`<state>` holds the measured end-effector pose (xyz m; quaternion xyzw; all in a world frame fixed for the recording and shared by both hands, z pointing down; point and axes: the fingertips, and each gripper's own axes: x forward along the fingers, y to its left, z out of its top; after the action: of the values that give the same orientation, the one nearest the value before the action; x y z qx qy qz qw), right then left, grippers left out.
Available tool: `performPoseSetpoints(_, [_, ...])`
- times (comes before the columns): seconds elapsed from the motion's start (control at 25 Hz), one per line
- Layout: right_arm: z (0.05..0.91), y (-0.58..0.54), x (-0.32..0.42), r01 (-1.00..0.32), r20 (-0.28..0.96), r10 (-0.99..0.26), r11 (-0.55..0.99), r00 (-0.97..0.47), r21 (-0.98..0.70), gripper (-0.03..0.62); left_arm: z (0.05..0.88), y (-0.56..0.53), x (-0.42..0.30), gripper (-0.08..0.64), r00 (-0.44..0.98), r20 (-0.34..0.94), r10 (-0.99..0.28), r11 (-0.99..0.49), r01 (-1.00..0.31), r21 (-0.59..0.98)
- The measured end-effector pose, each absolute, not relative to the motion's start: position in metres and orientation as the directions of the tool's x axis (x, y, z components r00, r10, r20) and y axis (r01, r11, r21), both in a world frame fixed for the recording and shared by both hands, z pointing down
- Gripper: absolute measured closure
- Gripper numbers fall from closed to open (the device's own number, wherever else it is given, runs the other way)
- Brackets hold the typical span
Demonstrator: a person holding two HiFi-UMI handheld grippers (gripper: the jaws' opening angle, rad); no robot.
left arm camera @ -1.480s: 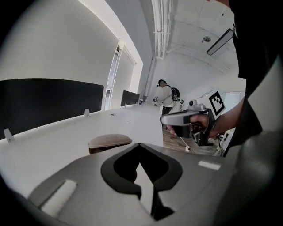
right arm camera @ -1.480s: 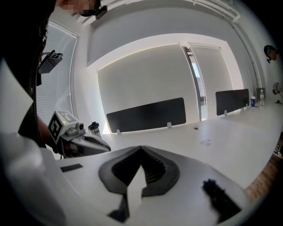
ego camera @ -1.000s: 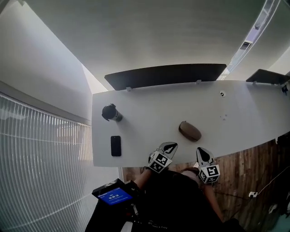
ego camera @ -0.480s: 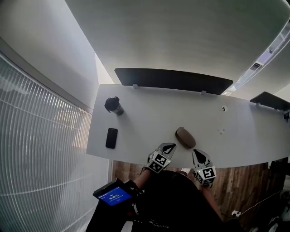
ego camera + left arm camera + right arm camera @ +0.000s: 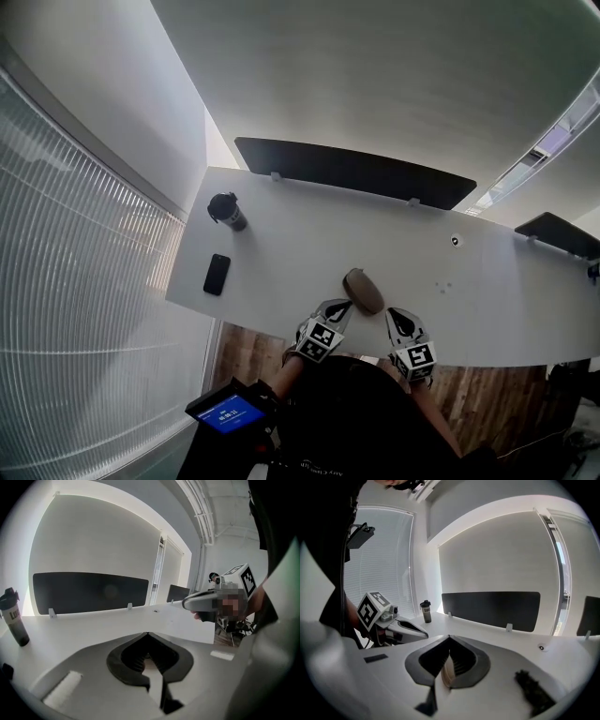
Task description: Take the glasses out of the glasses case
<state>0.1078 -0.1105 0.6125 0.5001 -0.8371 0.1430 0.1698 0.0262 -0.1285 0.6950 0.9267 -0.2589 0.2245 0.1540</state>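
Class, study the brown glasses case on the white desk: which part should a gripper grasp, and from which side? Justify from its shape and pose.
Grip the glasses case across its narrow width, near the middle, coming from above on the near-edge side of the desk. It lies flat and closed, a long oval set diagonally, so probably only the short span suits the jaws.

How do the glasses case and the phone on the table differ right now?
The glasses case is brown and rounded; the phone is black, flat and rectangular. The glasses case lies by the near edge of the table, midway along; the phone lies near its left end. Both rest on the white table.
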Motion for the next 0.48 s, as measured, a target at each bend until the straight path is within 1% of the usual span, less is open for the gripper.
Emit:
performPoseSetpoints(0.16, [0.617, -0.11, 0.121, -0.846, 0.436, -0.742, 0.523, -0.51, -0.099, 0.584, 0.701, -0.114, 0.04, 0.557, 0.726, 0.527, -0.441, -0.785, -0.597, 0.165])
performPoseSetpoints(0.28, [0.632, -0.105, 0.129, -0.795, 0.437, -0.689, 0.597, -0.579, -0.111, 0.584, 0.701, -0.109, 0.046, 0.557, 0.689, 0.535, -0.489, -0.75, -0.645, 0.147])
performPoseSetpoints(0.48, [0.644, -0.101, 0.147, -0.758, 0.455, -0.642, 0.639, -0.618, -0.128, 0.584, 0.696, -0.1, 0.045, 0.557, 0.614, 0.553, -0.563, -0.665, -0.734, 0.138])
